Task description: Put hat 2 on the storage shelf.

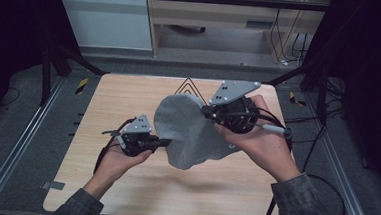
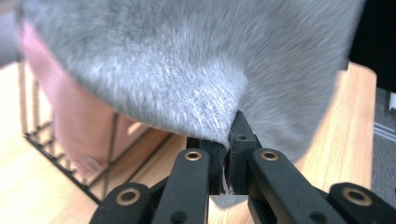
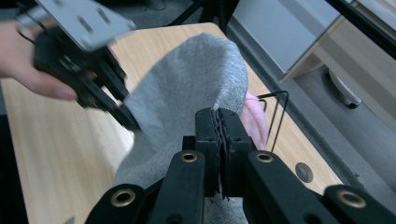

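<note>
Pinching grey cloth [image 1: 189, 132] (both fingers shut)

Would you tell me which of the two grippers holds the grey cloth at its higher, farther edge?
The right gripper does: it is shut on the grey cloth farther up the table, while the left gripper pinches the nearer, lower edge.

No text, label or number is readable.
</note>
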